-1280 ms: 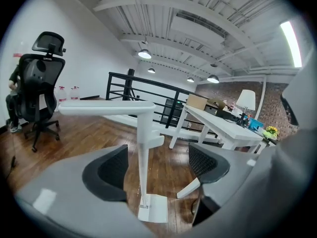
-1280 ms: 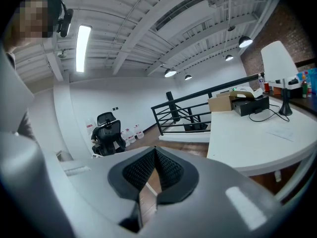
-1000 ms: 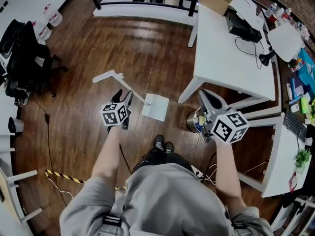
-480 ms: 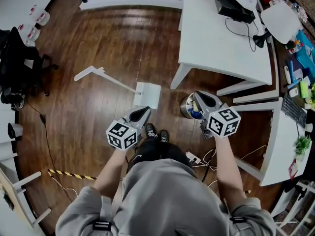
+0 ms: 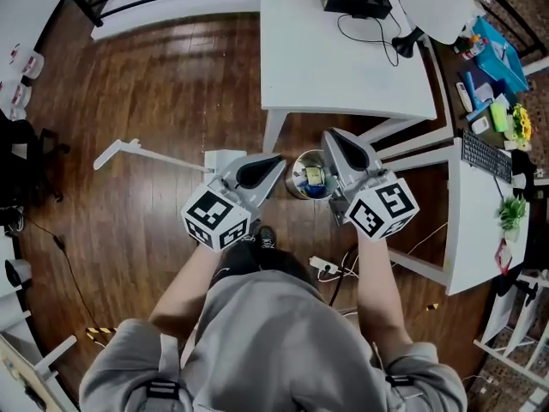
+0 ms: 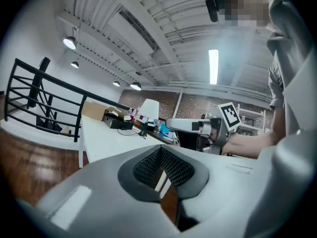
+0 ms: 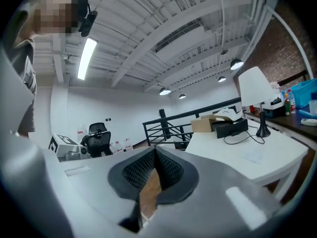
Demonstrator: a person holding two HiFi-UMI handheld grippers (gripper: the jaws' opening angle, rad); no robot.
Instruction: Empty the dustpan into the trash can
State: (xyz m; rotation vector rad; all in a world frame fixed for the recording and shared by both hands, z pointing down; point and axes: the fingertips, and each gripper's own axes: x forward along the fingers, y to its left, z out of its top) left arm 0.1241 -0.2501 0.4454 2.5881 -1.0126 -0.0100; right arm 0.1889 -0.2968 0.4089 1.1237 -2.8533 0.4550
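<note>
Left gripper (image 5: 271, 164), right gripper (image 5: 331, 138) closed; dustpan (image 5: 220, 158) on floor (image 5: 129, 75).

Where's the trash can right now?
In the head view the trash can stands on the floor near the middle, between the tips of the left gripper and right gripper, close to the white table.

Floor (image 5: 154, 84) glossy dark wood; trash can (image 5: 292, 184) shiny metal; dustpan (image 5: 219, 157) white plastic

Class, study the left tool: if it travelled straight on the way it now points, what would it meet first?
Most likely the white table. The shut left tool points almost level toward the tabletop, and nothing shows in between. Depth is hard to judge, so it may strike the near edge.
</note>
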